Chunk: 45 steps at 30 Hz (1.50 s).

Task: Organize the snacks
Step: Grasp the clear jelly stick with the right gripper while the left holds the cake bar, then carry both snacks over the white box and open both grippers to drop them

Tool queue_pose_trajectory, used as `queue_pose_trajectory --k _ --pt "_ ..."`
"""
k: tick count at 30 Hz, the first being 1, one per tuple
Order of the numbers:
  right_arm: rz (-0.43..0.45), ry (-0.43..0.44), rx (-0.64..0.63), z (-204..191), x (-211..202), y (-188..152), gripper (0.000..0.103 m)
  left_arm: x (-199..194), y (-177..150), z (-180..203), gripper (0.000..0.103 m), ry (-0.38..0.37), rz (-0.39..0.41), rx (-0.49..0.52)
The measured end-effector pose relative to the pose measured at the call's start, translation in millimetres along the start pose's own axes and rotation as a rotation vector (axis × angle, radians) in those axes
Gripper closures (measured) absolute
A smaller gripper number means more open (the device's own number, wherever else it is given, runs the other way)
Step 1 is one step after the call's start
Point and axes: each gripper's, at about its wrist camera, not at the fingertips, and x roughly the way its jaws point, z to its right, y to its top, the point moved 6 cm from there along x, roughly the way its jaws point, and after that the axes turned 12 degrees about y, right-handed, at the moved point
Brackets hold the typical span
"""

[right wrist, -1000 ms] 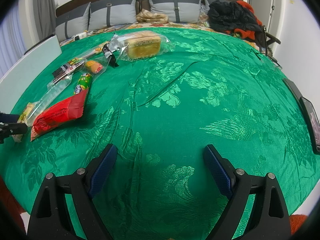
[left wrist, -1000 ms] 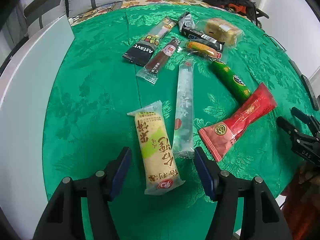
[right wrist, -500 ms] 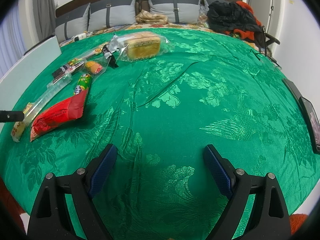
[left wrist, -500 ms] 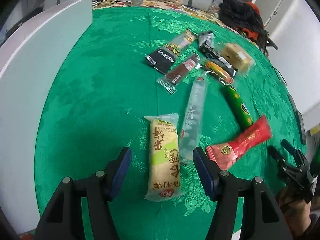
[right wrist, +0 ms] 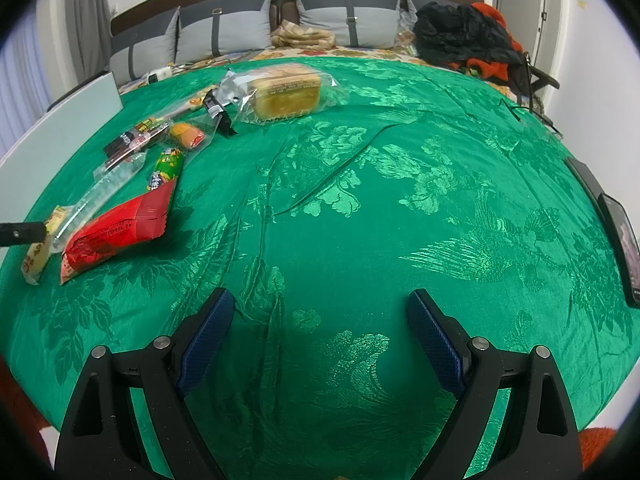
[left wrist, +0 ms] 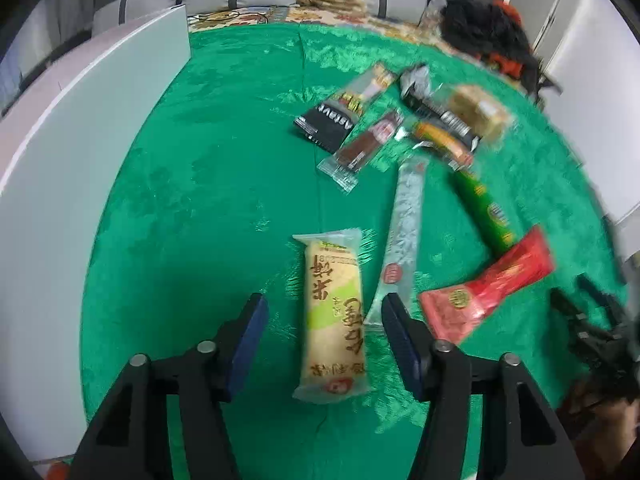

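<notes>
The left gripper (left wrist: 322,316) has its jaws closing around a yellow-green snack bar (left wrist: 333,316) that lies lengthwise between them; a gap shows on each side, so the blue pads are not yet pressing on the wrapper. The bar rests flat on the green cloth (left wrist: 208,208) that covers the bed, near its front edge. Just beside the bar, toward the right, a long clear packet (left wrist: 404,236) lies with its near end almost at the right jaw. Further right sits a red packet (left wrist: 488,284), its far end touching a green stick snack (left wrist: 482,206). Farther toward the headboard lie a brown bar (left wrist: 366,145), a black packet (left wrist: 334,118), an orange snack (left wrist: 440,138) and a wrapped cake (left wrist: 476,110), bunched together. A white panel (left wrist: 60,168) runs along the cloth's left edge.

The right gripper (right wrist: 320,336) hangs over bare cloth near the front edge, its jaws spread wide with nothing between them. From its camera the snacks sit in a line along the left side of the bed, the cake nearest the pillows (right wrist: 224,32). A dark phone (right wrist: 622,240) lies at the right edge.
</notes>
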Motion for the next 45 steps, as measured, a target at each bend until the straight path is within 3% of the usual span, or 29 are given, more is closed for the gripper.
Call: queue_pose_trajectory --k 1,6,11,14,16,20,22,24,25,27,28,29,30,32,36,45 --pt "0.0 0.0 -0.001 0.0 0.0 0.1 0.011 5.4 -0.9 1.5 0.074 0.02 -0.02 0.008" --pt "0.0 0.002 -0.003 -0.3 0.8 0.7 0.011 5.1 -6.2 4.0 0.074 0.08 -0.018 0.023" --pt "-0.011 0.004 -0.001 0.3 1.2 0.2 0.012 -1.3 -13.2 20.2 0.072 0.17 0.027 0.195" --pt "-0.039 0.048 0.053 5.8 -4.6 3.4 0.014 -2.4 -12.5 9.1 0.074 0.124 0.018 0.118" --pt "0.004 0.116 0.139 2.2 -24.2 14.6 0.014 -5.3 -17.6 -2.1 0.074 0.109 0.04 0.06" --pt "0.007 0.318 0.102 -62.3 -42.1 55.6 0.014 -19.8 -25.1 -16.9 0.074 0.059 0.084 -0.047" --pt "-0.083 0.423 0.081 -110.5 -23.5 78.8 0.016 -32.0 -24.5 -25.0 0.074 0.031 0.105 -0.083" --pt "-0.221 0.442 0.08 -144.8 13.6 90.0 0.017 -43.0 -22.7 -30.8 0.074 0.014 0.122 -0.103" --pt "-0.289 0.42 0.082 -157.3 35.9 93.5 0.022 -51.3 -20.9 -34.6 0.074 0.008 0.138 -0.11" --pt "-0.397 0.36 0.111 -173.2 79.4 98.8 0.047 -67.0 -20.1 -42.6 0.074 0.002 0.165 -0.12" --pt "-0.43 0.34 0.124 -176.3 91.9 99.0 0.067 -75.6 -20.4 -47.9 0.074 -0.004 0.176 -0.128" --pt "-0.469 0.312 0.143 -178.2 105.8 97.2 0.071 -82.2 -20.4 -53.3 0.074 -0.007 0.184 -0.134" --pt "-0.506 0.274 0.157 -177.6 116.5 94.1 0.07 -88.4 -20.7 -58.3 0.074 -0.007 0.192 -0.14" --pt "-0.509 0.244 0.194 -172.7 121.7 95.3 0.08 -100.5 -22.6 -69.1 0.074 0.0 0.214 -0.145" --pt "-0.459 0.274 0.263 -156.8 108.7 102.0 0.085 -110.9 -29.3 -84.6 0.074 0.039 0.237 -0.146" --pt "-0.363 0.452 0.417 -132.0 59.0 118.9 0.085 -116.2 -24.5 -101.0 0.074 0.099 0.233 -0.146"
